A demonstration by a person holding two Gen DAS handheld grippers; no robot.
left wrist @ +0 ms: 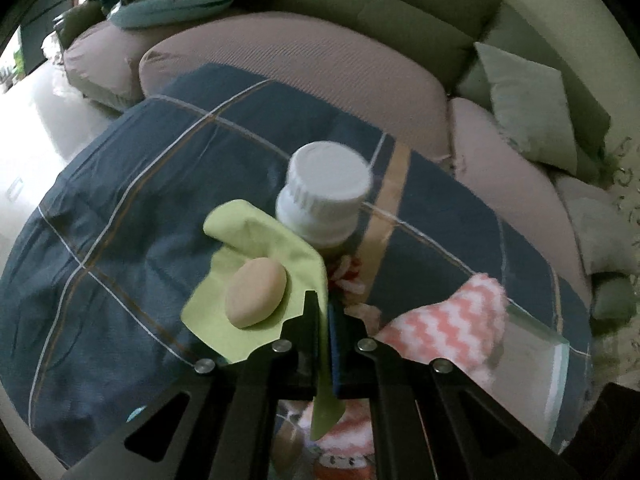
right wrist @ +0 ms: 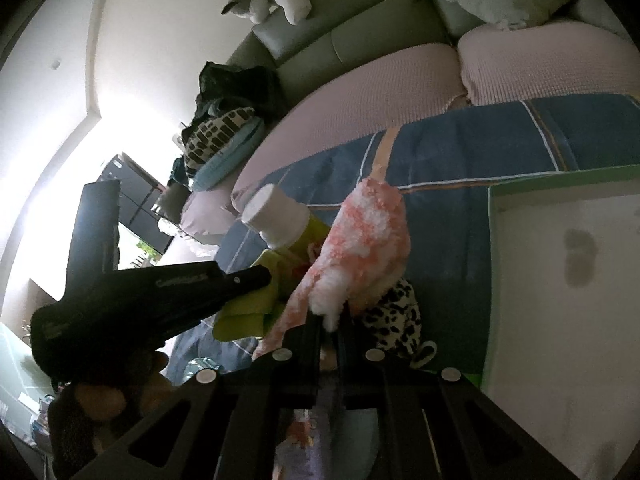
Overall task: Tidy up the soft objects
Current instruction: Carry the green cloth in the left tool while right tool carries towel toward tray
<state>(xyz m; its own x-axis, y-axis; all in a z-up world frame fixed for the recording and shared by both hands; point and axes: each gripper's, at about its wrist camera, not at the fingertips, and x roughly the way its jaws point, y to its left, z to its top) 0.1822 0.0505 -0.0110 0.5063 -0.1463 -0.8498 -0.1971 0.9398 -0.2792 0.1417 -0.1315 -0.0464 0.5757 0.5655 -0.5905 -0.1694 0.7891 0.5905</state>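
The left hand-held gripper [left wrist: 327,304] pinches a lime-green cloth [left wrist: 244,280] carrying a tan oval lump; the right hand-held gripper [right wrist: 334,320] clamps a fluffy pink-and-white sock [right wrist: 368,240]

- A white-capped bottle [left wrist: 326,196] stands on the blue checked cloth [left wrist: 120,208].
- A sofa [left wrist: 380,12] behind carries a pale cushion [left wrist: 528,100].
- A white box [right wrist: 560,280] sits at right.
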